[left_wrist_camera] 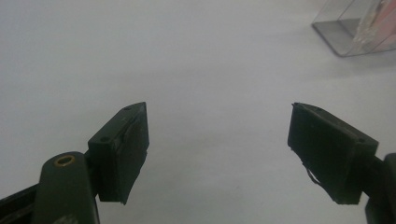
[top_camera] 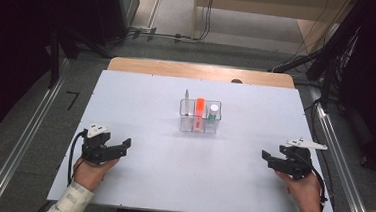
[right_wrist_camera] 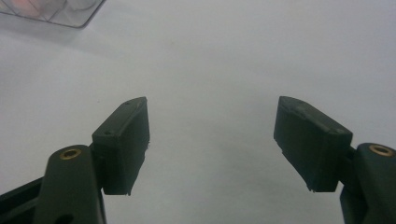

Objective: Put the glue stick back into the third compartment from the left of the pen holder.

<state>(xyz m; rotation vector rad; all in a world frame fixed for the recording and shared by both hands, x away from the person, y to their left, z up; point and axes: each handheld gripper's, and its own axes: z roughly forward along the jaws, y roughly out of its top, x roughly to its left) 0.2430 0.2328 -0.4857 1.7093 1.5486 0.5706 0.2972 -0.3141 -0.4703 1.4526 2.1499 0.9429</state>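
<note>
High view: a white counter (top_camera: 136,177) carries a clear organiser box (top_camera: 199,123) near its middle, holding a grey pen-like stick (top_camera: 187,102), an orange tube (top_camera: 200,107) and a white-capped bottle (top_camera: 213,111) upright in separate compartments. The left gripper (top_camera: 123,146) and right gripper (top_camera: 267,158) rest near the front corners, well apart from the box, nothing lying between.

Left gripper view: jaws spread wide and empty over bare counter; the box corner (left_wrist_camera: 355,28) sits far upper right.

Right gripper view: jaws likewise released, empty; the box edge (right_wrist_camera: 56,11) lies upper left.

A good reach would likely approach from above, since the box walls block a sideways grasp.
</note>
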